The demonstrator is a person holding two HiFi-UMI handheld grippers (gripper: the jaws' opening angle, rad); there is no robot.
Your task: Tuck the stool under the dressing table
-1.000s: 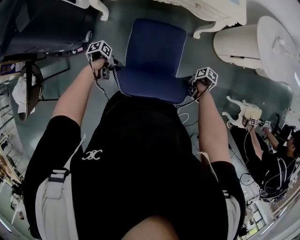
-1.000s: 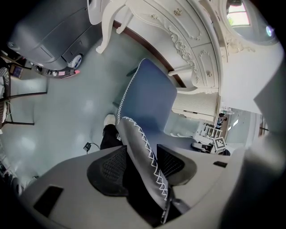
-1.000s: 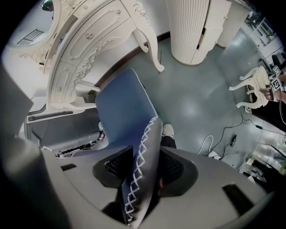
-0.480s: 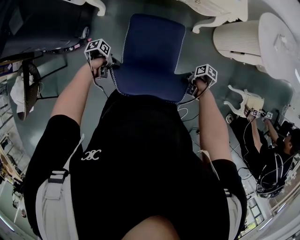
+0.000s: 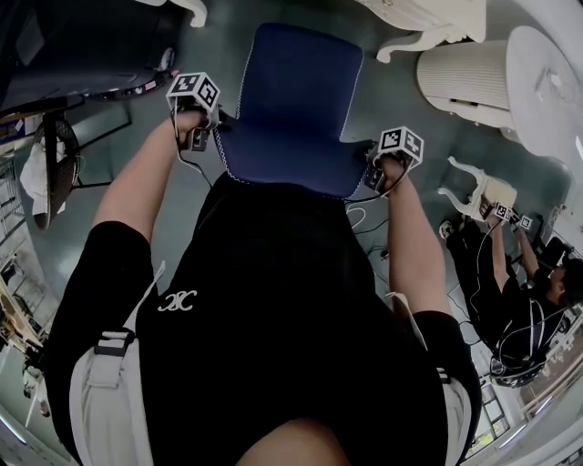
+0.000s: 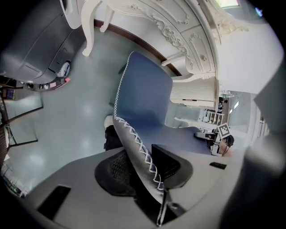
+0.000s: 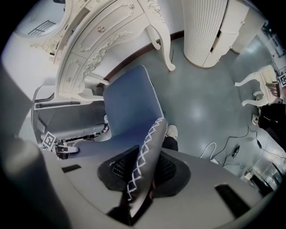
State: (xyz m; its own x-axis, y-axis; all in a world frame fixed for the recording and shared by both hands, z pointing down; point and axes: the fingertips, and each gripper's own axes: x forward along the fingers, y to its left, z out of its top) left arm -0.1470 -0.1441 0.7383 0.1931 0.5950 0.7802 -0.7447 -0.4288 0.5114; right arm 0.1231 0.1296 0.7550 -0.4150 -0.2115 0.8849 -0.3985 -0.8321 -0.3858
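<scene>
The stool (image 5: 296, 109) has a dark blue cushioned seat with white cross-stitching along its edge and stands on the grey floor in front of me. My left gripper (image 5: 204, 138) is at the seat's near left corner. Its jaws are closing, with the stitched edge (image 6: 134, 138) pinched between the pads. My right gripper (image 5: 374, 173) is at the near right corner. Its jaws are closing too, and the edge (image 7: 145, 147) fills the gap between the pads. The white carved dressing table (image 5: 428, 18) stands just beyond the stool, and its drawers show in the left gripper view (image 6: 178, 31).
A white ribbed cabinet (image 5: 460, 82) and a round white table (image 5: 547, 91) stand at the right. A seated person (image 5: 519, 319) handles a small white stool (image 5: 483, 205) further right. A dark cart (image 5: 82, 45) and a fan (image 5: 55, 173) are at the left. Cables (image 7: 223, 152) lie on the floor.
The stool and both grippers sit slightly higher in the head view. Both hands keep their places at the seat's near corners.
</scene>
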